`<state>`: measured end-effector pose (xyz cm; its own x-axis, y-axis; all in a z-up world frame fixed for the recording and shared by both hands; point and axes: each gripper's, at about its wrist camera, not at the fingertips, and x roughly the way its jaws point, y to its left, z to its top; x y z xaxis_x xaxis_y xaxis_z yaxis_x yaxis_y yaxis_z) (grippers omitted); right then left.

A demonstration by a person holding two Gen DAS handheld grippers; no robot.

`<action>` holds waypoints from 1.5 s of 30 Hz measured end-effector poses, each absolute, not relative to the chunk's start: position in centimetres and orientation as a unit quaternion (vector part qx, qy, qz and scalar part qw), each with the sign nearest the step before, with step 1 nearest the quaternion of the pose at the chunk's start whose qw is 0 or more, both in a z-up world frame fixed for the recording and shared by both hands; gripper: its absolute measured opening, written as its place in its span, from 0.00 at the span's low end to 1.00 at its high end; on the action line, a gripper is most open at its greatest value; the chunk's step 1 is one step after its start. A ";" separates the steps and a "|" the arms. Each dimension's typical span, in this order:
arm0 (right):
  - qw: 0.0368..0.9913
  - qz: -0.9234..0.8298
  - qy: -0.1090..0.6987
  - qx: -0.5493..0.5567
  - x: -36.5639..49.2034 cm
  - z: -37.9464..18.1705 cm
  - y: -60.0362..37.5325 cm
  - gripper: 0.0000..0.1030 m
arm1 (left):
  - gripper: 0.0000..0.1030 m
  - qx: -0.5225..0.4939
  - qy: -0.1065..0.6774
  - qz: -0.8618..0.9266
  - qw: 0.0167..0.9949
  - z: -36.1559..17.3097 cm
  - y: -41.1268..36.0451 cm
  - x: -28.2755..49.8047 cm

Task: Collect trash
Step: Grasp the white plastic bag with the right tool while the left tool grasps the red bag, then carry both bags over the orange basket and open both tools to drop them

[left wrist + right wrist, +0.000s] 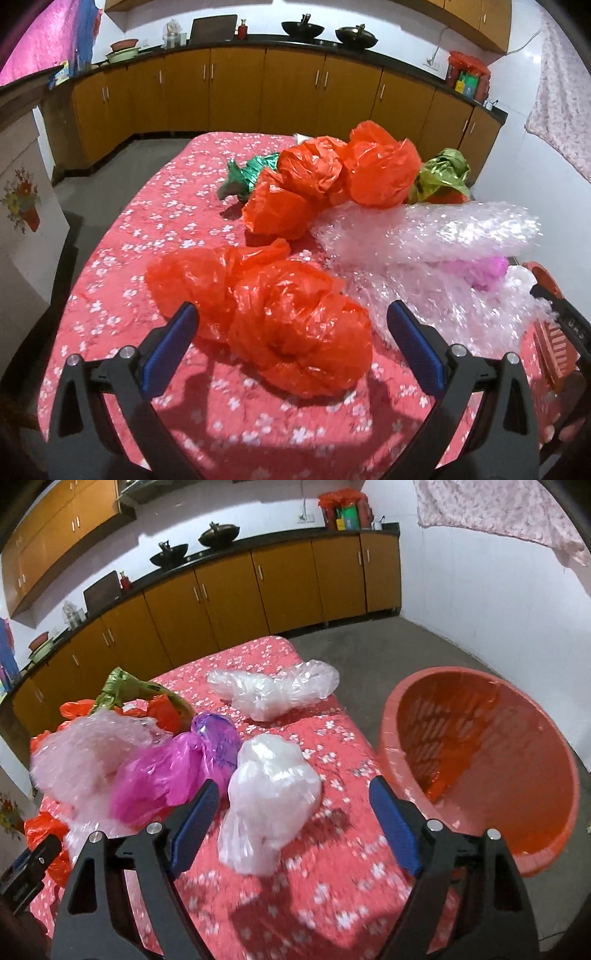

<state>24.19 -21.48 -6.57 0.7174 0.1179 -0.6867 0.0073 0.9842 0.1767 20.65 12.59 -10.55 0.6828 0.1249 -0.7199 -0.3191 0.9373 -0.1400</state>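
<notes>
Crumpled bags point(271, 805) lie on the table point(332, 904), basket point(480, 768) just right.

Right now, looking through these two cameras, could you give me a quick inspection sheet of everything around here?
Surface: table under a red flowered cloth, mostly covered with bags.
Job's things: crumpled red bag nearest the left gripper; white bag nearest the right gripper; pink bag, purple bag, bubble wrap, clear bag, more red bags, green bag, gold wrapper; orange basket beside the table, looks empty.
Clutter: nothing seen beyond the trash.
Grippers: left gripper open, straddling the red bag; right gripper open, around the white bag.
Cables: cord at a wall socket.
Surroundings: wooden cabinets, two woks on the counter, cloth hanging.
</notes>
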 end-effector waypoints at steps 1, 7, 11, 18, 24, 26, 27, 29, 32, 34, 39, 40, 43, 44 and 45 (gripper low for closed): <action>0.921 0.032 0.379 0.082 24.5 -6.7 -21.3 0.78 | 0.96 -0.129 0.382 0.125 0.906 -10.8 12.7 21.0; 0.909 0.054 0.409 0.063 25.5 -7.9 -20.2 0.64 | 0.88 -0.156 0.404 0.125 0.893 -12.2 14.1 22.4; 0.902 0.068 0.423 0.056 25.5 -8.6 -19.9 0.51 | 0.74 -0.168 0.411 0.119 0.888 -12.8 14.8 22.9; 0.902 0.079 0.419 0.060 24.7 -8.4 -20.2 0.37 | 0.43 -0.173 0.402 0.094 0.894 -11.9 14.8 21.7; 0.910 0.081 0.402 0.066 23.7 -7.0 -20.9 0.37 | 0.40 -0.154 0.372 0.073 0.913 -9.7 14.3 19.1; 0.914 0.082 0.392 0.070 22.9 -6.2 -21.6 0.37 | 0.40 -0.141 0.356 0.062 0.922 -8.4 13.6 17.8; 0.916 0.082 0.386 0.071 22.5 -5.8 -21.9 0.37 | 0.40 -0.137 0.350 0.057 0.925 -7.8 13.0 17.5; 0.921 0.081 0.373 0.069 21.6 -5.0 -22.6 0.37 | 0.40 -0.124 0.332 0.041 0.934 -6.2 11.9 16.3; 0.929 0.078 0.355 0.068 20.5 -3.8 -23.7 0.37 | 0.40 -0.105 0.311 0.019 0.945 -4.3 9.9 15.0; 0.935 0.072 0.341 0.069 19.7 -2.8 -24.7 0.37 | 0.40 -0.089 0.296 -0.006 0.951 -2.6 8.0 14.3; 0.947 0.041 0.311 0.062 18.1 -1.1 -27.5 0.37 | 0.40 -0.067 0.280 -0.069 0.955 -0.2 3.2 14.6; 0.950 0.034 0.306 0.060 17.8 -0.9 -28.1 0.37 | 0.40 -0.064 0.279 -0.082 0.955 0.2 2.3 14.7; 0.955 0.006 0.291 0.058 17.2 -0.3 -30.3 0.37 | 0.40 -0.056 0.279 -0.124 0.951 0.8 -0.9 15.6; 0.956 -0.004 0.287 0.058 17.0 -0.2 -31.0 0.37 | 0.40 -0.053 0.279 -0.138 0.949 0.9 -2.1 16.0; 0.957 -0.011 0.286 0.058 16.8 -0.3 -31.5 0.37 | 0.40 -0.050 0.281 -0.149 0.947 0.9 -2.7 16.6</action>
<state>16.83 -31.45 -0.27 0.8367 0.0128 -0.5475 0.0533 0.9931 0.1046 16.59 -2.75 0.89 0.7983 -0.3099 -0.5164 0.2534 0.9507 -0.1788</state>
